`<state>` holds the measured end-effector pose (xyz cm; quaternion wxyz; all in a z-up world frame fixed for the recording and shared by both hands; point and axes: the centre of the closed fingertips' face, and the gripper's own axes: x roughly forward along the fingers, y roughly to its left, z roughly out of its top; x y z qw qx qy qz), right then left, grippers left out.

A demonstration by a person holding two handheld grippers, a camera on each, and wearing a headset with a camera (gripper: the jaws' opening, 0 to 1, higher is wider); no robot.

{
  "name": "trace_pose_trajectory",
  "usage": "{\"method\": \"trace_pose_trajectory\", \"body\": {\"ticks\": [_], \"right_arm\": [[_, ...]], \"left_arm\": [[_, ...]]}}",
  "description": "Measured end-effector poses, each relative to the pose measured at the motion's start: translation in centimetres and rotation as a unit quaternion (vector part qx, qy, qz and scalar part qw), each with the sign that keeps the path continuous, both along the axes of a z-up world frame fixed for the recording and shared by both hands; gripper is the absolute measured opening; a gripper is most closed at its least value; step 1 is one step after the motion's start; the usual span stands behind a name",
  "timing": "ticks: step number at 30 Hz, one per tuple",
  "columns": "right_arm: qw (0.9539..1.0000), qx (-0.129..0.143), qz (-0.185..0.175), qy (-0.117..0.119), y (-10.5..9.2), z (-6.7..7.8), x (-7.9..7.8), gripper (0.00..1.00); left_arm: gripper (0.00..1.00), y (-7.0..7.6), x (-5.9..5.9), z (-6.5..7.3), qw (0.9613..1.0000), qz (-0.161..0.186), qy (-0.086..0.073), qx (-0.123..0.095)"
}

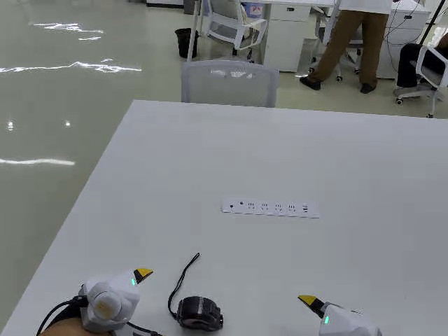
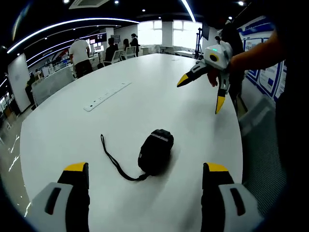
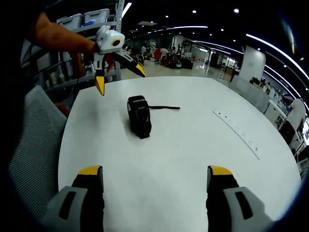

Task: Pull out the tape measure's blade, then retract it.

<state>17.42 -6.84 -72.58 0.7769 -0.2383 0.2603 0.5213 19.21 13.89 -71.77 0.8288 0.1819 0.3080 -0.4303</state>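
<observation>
Evidently nothing is done yet: the tape measure lies on the white table near its front edge, blade fully in, between the left gripper and right gripper. Both have their jaws spread and touch nothing. Extension and retraction remain. The case's long axis runs gripper to gripper, its strap end toward the left one; the blade mouth cannot be made out.

A white tabletop carries two things. A black tape measure lies close to the near edge, toward the left side, with its thin black cord trailing toward the far edge. A white power strip lies flat near the middle, parallel to the far edge.
</observation>
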Motion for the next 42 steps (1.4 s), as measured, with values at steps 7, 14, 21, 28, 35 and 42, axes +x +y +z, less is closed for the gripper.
{"method": "trace_pose_trajectory", "body": {"ticks": [7,14,21,28,35,42], "right_arm": [[0.9992,-0.010,0.038,-0.002,2.2,0.0,0.6,0.90],[0.9985,-0.005,0.054,-0.002,3.8,0.2,1.9,0.88],[0.9978,-0.003,0.066,0.001,5.3,0.2,2.9,0.84],[0.9958,-0.012,0.089,0.018,7.0,-1.0,3.2,0.83],[0.9938,-0.019,0.105,0.031,8.4,-2.1,2.9,0.81],[0.9912,-0.028,0.124,0.038,10.0,-3.6,2.5,0.77]], "left_arm": [[0.95,-1.2,0.6,-0.3,0.9997,-0.022,0.007,0.011],[0.94,-2.0,1.5,-0.6,0.9983,-0.049,0.013,0.029],[0.92,-3.6,2.7,-0.2,0.9951,-0.088,0.014,0.044],[0.90,-5.1,3.5,-1.2,0.9901,-0.120,0.036,0.062],[0.90,-6.0,3.2,-2.7,0.9820,-0.158,0.055,0.088],[0.83,-6.4,2.3,-4.2,0.9718,-0.193,0.072,0.115]]}}
